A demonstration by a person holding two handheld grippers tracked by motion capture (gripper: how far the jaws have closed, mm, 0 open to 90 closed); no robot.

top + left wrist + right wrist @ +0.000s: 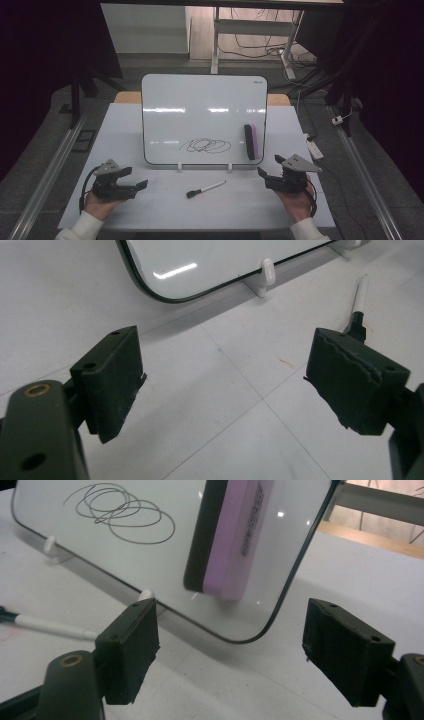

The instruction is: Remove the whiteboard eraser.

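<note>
The eraser [250, 141] clings low right on the propped whiteboard [200, 100], beside a scribble [205, 145]; the marker [205, 189] lies centre-bottom. Left gripper [225, 382]: jaws wide, empty, marker upper right. Right gripper [230, 650]: gaping, empty, facing the eraser, probably to grab it.

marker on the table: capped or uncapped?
Capped, it seems. The marker lies flat on the table with a black cap-like end toward the left gripper; no bare tip shows, though the detail is small.
</note>
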